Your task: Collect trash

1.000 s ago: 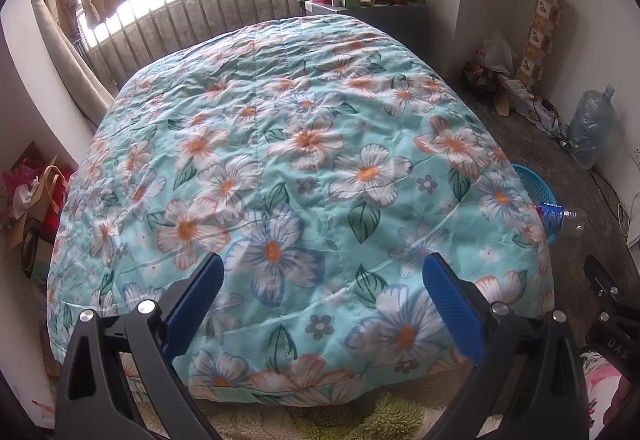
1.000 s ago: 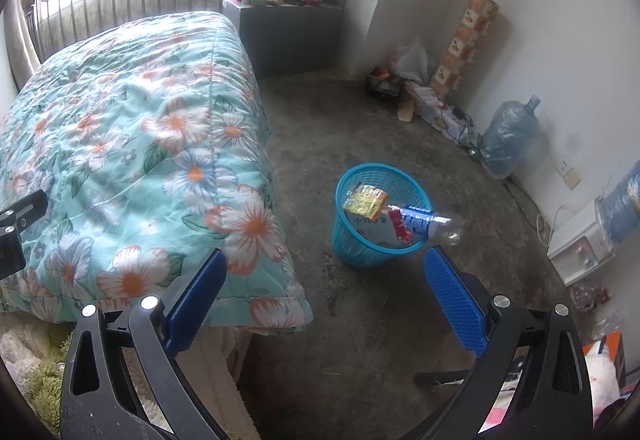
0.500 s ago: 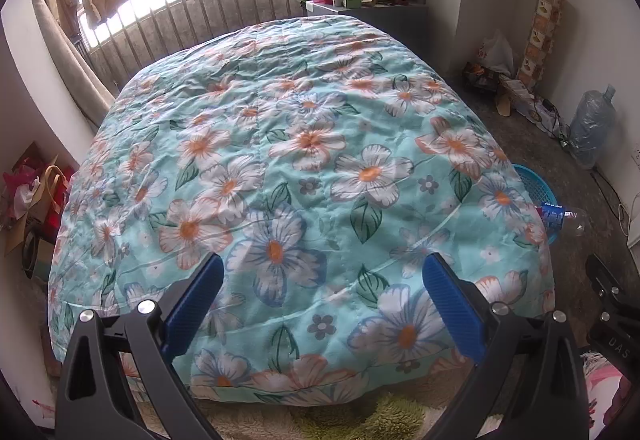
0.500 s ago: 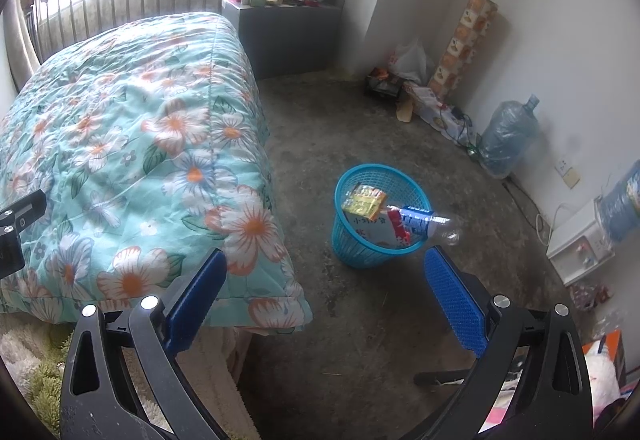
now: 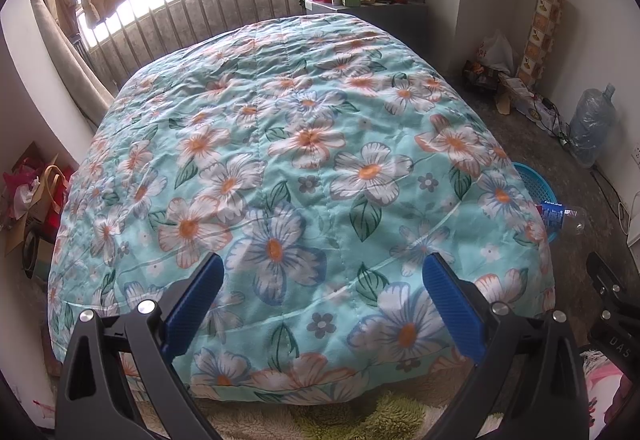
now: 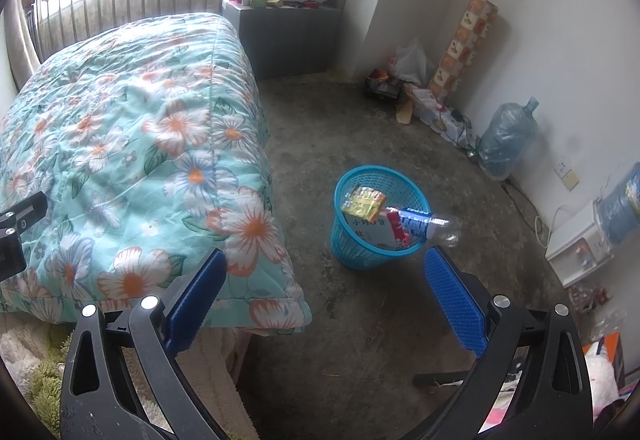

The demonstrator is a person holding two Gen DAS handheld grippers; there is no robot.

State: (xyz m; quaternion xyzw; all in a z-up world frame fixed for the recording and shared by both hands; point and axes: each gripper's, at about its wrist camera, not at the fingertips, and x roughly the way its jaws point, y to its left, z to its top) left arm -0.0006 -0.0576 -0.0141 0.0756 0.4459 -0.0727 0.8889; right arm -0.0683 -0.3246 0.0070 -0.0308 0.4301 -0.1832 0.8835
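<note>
Holding both tongs released, I keep my left tongs (image 5: 320,304) over the flowered quilt (image 5: 304,159). Beyond my right tongs (image 6: 326,294), just ahead, the blue basket (image 6: 360,252) on the floor holds a yellow wrapper (image 6: 364,201) and a plastic bottle (image 6: 428,226) across its rim.

Black gripper frames, ribbed blue jaws, silver screws.

I see a bare concrete floor (image 6: 360,320) carrying a blue basket (image 6: 360,252) beside the bed (image 6: 120,143), which wears a floral quilt (image 5: 300,159).
</note>
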